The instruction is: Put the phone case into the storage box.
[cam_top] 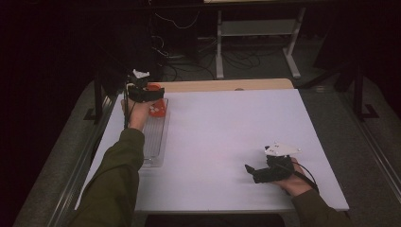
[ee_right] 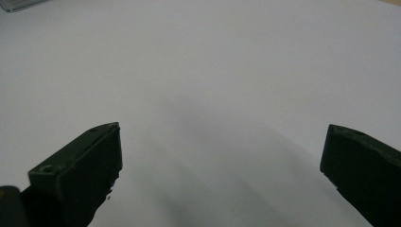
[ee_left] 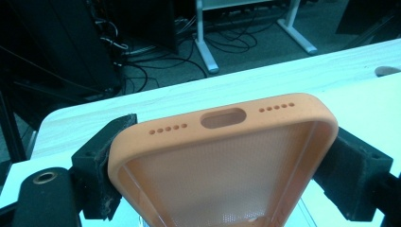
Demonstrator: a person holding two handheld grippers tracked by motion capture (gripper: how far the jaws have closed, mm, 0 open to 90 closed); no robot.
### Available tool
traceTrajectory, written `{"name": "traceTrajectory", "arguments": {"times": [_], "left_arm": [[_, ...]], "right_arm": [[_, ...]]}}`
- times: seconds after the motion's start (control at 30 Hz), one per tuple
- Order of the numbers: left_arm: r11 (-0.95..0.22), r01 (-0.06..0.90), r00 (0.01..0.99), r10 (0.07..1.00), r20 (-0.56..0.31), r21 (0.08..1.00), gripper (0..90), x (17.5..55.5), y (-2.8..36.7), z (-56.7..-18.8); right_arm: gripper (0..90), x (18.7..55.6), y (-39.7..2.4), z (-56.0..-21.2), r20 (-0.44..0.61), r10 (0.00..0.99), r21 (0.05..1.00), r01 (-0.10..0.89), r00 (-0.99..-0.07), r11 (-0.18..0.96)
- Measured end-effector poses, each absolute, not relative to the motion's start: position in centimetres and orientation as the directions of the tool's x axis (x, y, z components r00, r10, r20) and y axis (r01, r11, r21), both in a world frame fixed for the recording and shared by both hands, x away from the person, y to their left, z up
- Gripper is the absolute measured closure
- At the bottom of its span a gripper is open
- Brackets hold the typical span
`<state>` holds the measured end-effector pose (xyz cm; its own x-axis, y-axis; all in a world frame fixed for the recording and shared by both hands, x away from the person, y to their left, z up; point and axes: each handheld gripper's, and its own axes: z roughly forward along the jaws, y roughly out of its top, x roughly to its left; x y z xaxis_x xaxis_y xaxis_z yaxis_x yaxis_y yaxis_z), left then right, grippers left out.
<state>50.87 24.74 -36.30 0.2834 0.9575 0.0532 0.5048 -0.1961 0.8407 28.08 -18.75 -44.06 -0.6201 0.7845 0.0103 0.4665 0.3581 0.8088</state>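
Item: orange phone case [ee_left: 222, 156], pinched across its width by the left gripper [cam_top: 145, 92] above the clear tray [cam_top: 154, 142]. Right gripper [ee_right: 222, 156]: jaws spread, idle over the tabletop [cam_top: 227, 137]. Risk: the soft case flexing and slipping out, missing the tray.

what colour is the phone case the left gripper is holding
Orange, with a finely dotted inner lining; the phone case shows best in the left gripper view.

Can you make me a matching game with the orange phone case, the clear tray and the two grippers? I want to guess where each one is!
Things:
1. orange soft phone case
2. clear plastic tray
3. left hand-held gripper
4. right hand-held gripper

States:
A. open, nothing between its jaws
B. lying along the white table's left edge
C. clamped between two black jaws
D. shut on the case, above the tray's far end

Pairs: 1-C, 2-B, 3-D, 4-A
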Motion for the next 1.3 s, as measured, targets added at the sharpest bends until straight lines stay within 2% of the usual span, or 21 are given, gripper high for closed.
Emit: {"name": "traceTrajectory", "arguments": {"times": [0.43, 0.67, 0.93, 1.3], "left_arm": [[-0.201, 0.501, 0.285, 0.957, 0.059, 0.842, 13.4, 51.1, 24.81, -36.62], [-0.188, 0.506, 0.281, 0.959, 0.045, 0.842, 4.8, 51.29, 24.85, -36.92], [-0.17, 0.494, 0.285, 0.958, 0.026, 0.853, 0.0, 51.23, 24.97, -36.77], [-0.171, 0.477, 0.305, 0.952, 0.02, 0.862, 0.0, 50.88, 25.25, -36.21]], "right_arm": [[0.0, 28.08, -18.74, -44.07, 0.009, 0.781, 0.809, 0.464, -0.624, 0.361], [0.0, 28.07, -18.75, -44.06, 0.009, 0.781, 0.809, 0.464, -0.624, 0.361], [0.0, 28.07, -18.73, -44.05, 0.014, 0.783, 0.808, 0.468, -0.622, 0.358], [0.0, 28.07, -18.72, -44.05, 0.014, 0.783, 0.808, 0.468, -0.622, 0.358]]}}
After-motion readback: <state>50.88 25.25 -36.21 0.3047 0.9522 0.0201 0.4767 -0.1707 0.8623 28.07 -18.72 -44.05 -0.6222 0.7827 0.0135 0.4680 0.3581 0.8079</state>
